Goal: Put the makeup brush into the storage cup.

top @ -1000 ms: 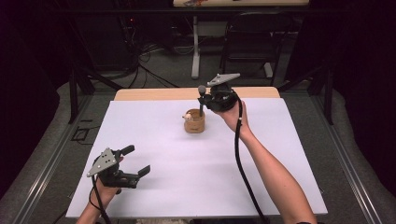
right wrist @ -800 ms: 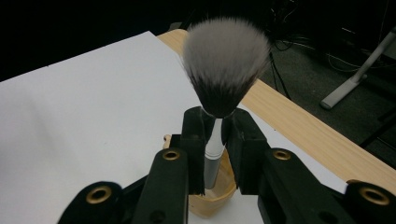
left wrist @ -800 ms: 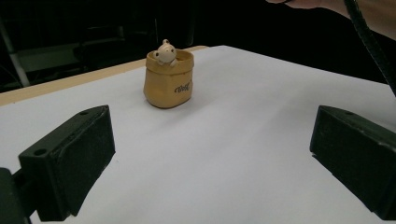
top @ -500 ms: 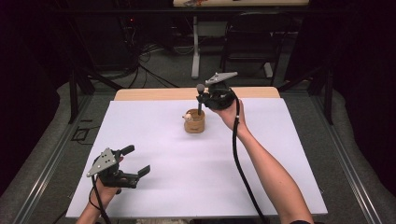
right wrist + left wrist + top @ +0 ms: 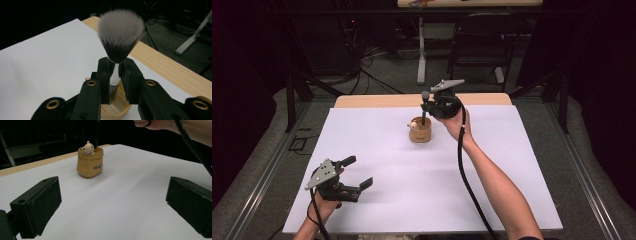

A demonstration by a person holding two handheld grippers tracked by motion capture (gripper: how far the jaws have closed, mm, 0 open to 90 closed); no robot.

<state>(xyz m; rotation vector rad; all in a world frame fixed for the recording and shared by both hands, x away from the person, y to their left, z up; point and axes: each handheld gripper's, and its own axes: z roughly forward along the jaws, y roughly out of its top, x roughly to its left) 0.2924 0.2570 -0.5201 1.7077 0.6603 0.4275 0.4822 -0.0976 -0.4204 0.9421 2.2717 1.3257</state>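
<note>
A tan sack-shaped holder [image 5: 420,134] with a small bear figure [image 5: 413,125] on its rim stands at the far middle of the white table. A makeup brush [image 5: 425,104] stands upright with its handle down in the holder. My right gripper [image 5: 427,107] is shut on the brush handle just below the bristles. In the right gripper view, the grey-white brush [image 5: 121,32] rises from between the jaws of my right gripper [image 5: 115,72], above the holder [image 5: 117,106]. My left gripper [image 5: 358,172] rests open near the front left, facing the holder [image 5: 90,165] from far off.
White paper [image 5: 377,160] covers the table, with a strip of bare wood [image 5: 372,101] along the far edge. The right gripper's black cable [image 5: 464,172] trails beside the forearm. A chair [image 5: 477,45] and a table leg [image 5: 421,50] stand on the floor beyond.
</note>
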